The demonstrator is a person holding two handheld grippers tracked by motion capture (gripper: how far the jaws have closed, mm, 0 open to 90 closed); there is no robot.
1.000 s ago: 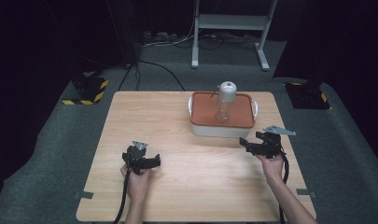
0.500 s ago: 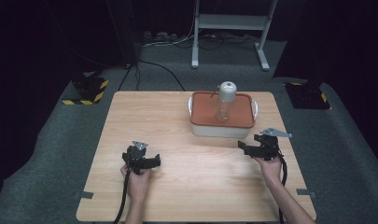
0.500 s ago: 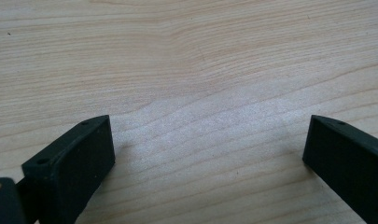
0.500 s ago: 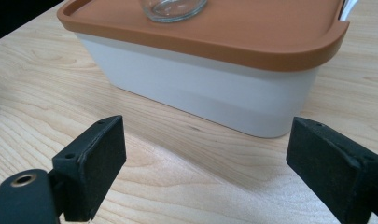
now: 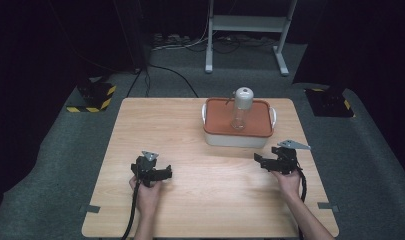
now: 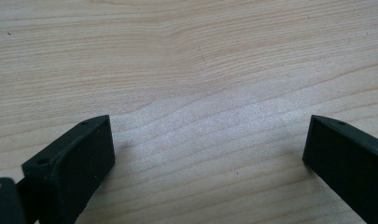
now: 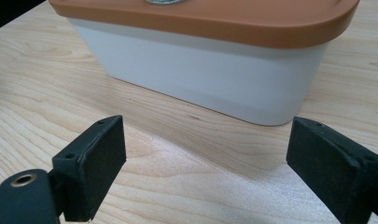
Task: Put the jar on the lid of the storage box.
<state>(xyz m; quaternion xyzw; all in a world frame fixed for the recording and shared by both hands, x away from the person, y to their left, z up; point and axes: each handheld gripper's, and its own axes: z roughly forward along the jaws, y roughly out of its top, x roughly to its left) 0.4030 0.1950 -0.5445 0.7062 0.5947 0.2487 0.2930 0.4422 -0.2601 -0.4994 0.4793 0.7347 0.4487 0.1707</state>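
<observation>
Both grippers' fingers apart, empty, low over the bench (image 5: 190, 130). White container (image 7: 200, 70), orange lid (image 7: 214, 18), sits just ahead of right gripper (image 7: 203, 163); bottle (image 5: 240, 107) stands on the lid. I'd approach level, avoid tipping it. Left gripper (image 6: 207, 158) well apart.

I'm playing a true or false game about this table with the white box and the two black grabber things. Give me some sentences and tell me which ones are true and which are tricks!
1. The white container has an orange lid. True.
2. A clear bottle with a pale cap stands on that lid. True.
3. The right gripper is squeezing the container. False: its jaws are wide apart, with bare table between them and the container.
4. The left gripper is open over bare wood. True.
5. The container sits in the middle of the wooden table. False: it sits at the far edge, toward the right gripper's side.
</observation>
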